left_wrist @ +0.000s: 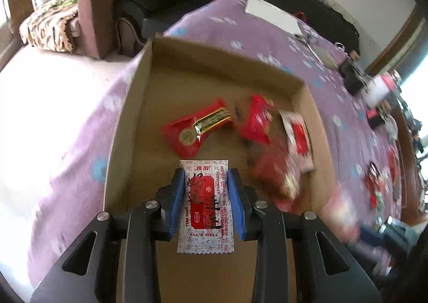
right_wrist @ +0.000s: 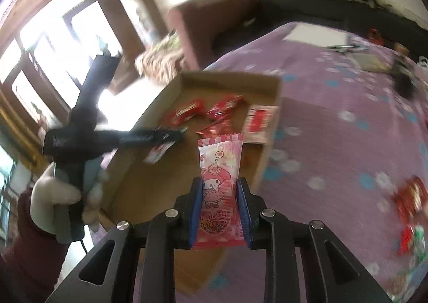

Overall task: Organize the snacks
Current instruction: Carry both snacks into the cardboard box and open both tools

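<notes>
Purple flowered cloth is spreading under a cardboard tray (left_wrist: 125, 126). Between the left gripper's (left_wrist: 206, 177) blue pads, a white-and-red "All's Well" sachet (left_wrist: 204, 204) is hanging pinched over the tray floor; the right gripper (right_wrist: 220, 185) is pinching a pink My Melody packet (right_wrist: 220, 169) likewise. Both look light, crinkly, slippery; mid-body holds seem safest. Red packets (left_wrist: 196, 129) are lying ahead.

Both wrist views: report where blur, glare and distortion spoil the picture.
Left wrist: the held white packet is sharp; red snacks at the cardboard box right side smear with motion blur. Right wrist: windows blow out white, the left gripper is smeared, the pink packet reads clearly. Fisheye bends both edges.
</notes>
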Demonstrator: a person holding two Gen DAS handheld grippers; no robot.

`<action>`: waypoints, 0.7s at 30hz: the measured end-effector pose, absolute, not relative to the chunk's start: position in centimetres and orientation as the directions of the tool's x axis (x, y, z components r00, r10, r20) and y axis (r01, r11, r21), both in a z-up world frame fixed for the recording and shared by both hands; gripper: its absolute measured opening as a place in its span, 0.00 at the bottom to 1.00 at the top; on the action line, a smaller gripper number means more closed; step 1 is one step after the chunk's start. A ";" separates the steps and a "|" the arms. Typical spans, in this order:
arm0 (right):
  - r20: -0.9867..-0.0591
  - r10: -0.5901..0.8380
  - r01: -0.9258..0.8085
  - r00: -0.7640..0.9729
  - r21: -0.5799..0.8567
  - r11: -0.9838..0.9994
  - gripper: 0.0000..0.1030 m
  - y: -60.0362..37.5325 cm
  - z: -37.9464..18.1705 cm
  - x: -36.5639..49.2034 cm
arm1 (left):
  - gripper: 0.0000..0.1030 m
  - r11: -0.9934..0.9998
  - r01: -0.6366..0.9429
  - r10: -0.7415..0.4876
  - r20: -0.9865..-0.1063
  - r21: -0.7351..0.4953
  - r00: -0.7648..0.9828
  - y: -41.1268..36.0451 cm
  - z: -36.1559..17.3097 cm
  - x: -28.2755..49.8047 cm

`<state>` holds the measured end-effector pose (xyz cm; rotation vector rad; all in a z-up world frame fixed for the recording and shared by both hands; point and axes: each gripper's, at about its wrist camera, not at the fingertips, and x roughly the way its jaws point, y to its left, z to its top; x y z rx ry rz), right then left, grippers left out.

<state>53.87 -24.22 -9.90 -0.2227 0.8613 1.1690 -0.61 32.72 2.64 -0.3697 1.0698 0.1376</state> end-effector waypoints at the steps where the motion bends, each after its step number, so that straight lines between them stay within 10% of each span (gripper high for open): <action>1: -0.706 0.700 -0.880 0.103 0.264 0.395 0.25 -22.8 -10.1 53.6 | 0.30 0.925 -0.294 -0.076 -0.876 -0.240 0.477 33.0 2.6 -0.1; 21: -0.703 0.697 -0.891 0.144 0.214 0.401 0.45 -18.5 -10.5 52.6 | 0.41 0.911 -0.304 -0.008 -0.751 -0.277 0.660 34.1 9.6 -5.9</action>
